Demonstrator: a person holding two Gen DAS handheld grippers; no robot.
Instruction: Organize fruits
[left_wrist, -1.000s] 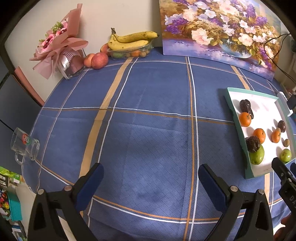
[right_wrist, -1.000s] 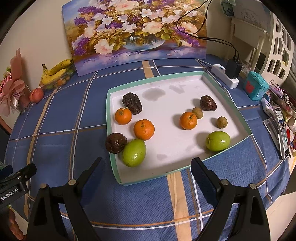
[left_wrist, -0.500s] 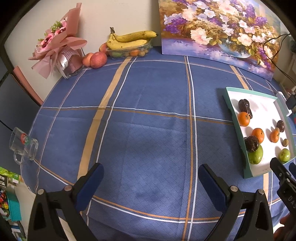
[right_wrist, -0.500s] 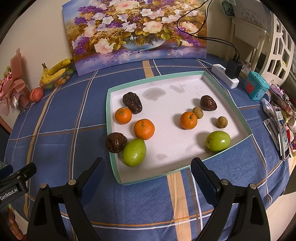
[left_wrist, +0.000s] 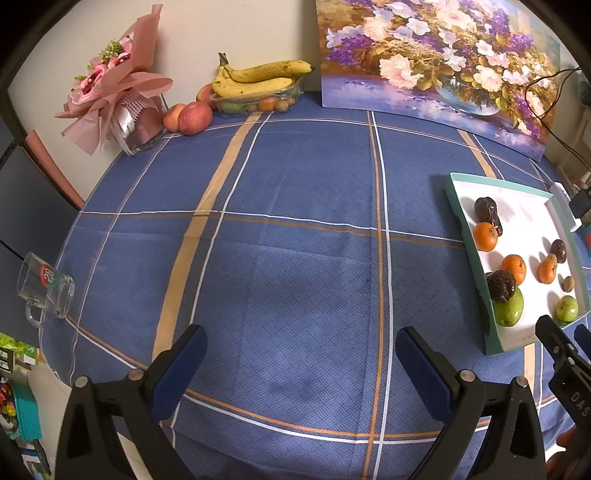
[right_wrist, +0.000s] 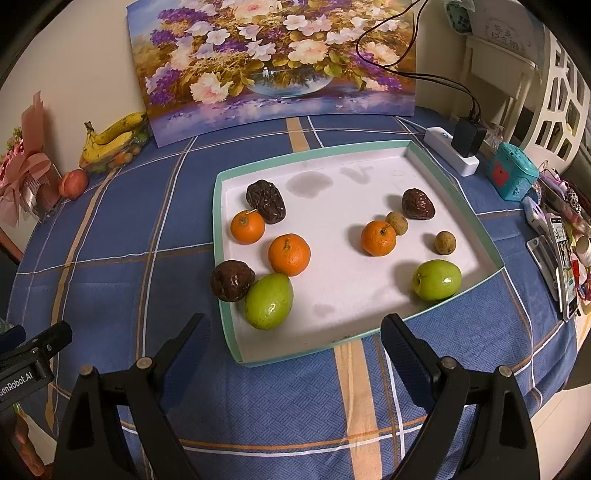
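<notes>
A white tray with a teal rim (right_wrist: 454, 192) (left_wrist: 451, 192) lies on the blue checked tablecloth. It holds three oranges (right_wrist: 289, 254), two green fruits (right_wrist: 269, 301) (right_wrist: 437, 279), three dark wrinkled fruits (right_wrist: 266, 201) and two small brown fruits (right_wrist: 444, 242). One dark fruit (right_wrist: 232, 280) rests on the tray's left rim. My right gripper (right_wrist: 291, 334) is open and empty, just in front of the tray's near edge. My left gripper (left_wrist: 301, 350) is open and empty over bare cloth, left of the tray.
Bananas on a clear box of fruit (left_wrist: 258, 86), apples (left_wrist: 194, 118) and a pink bouquet (left_wrist: 118, 96) stand at the back left. A flower painting (right_wrist: 273, 62) leans on the wall. A glass mug (left_wrist: 44, 291) sits at the left edge. A power strip (right_wrist: 452, 155) and clutter lie right.
The left wrist view has shifted slightly; the tray sits a little further left and lower in it. The right gripper and the fruits have not moved.
</notes>
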